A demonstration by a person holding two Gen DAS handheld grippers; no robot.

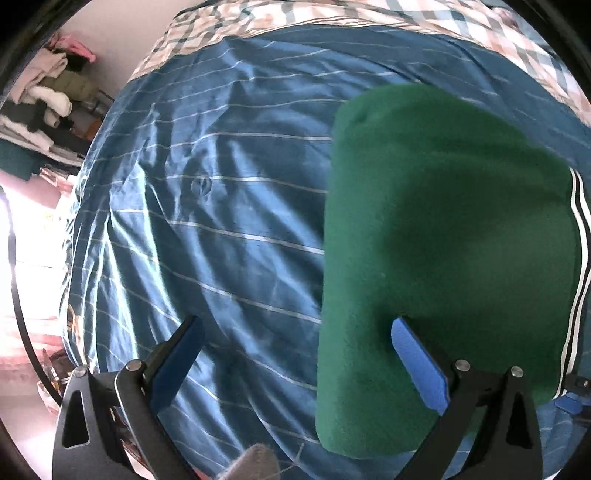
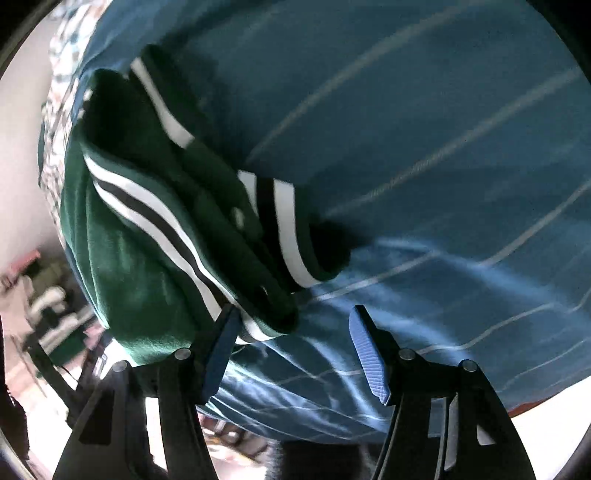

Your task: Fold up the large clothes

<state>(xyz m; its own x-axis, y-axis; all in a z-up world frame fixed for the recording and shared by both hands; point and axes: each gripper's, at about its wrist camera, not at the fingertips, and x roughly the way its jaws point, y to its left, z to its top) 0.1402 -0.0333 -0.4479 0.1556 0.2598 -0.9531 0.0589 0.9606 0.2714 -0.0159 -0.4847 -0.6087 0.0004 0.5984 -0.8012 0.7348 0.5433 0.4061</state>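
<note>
A folded green garment (image 1: 443, 240) with white and black stripes along its right edge lies on the blue striped bed sheet (image 1: 207, 192). My left gripper (image 1: 297, 325) points down at it and is open wide. Its right pad (image 1: 417, 365) hangs over the garment's near part, and its left pad (image 1: 177, 362) is over bare sheet. In the right wrist view the striped end of the green garment (image 2: 129, 258) fills the left. My right gripper (image 2: 295, 312) is open, and the garment's near corner (image 2: 273, 321) sits just inside its left finger (image 2: 221, 347), unpressed.
A checked quilt (image 1: 332, 14) lies along the far side of the bed. Piled clothes on a rack (image 1: 48, 99) stand beyond the bed's left edge, above a bright floor. The blue sheet (image 2: 443, 147) stretches to the right of the garment.
</note>
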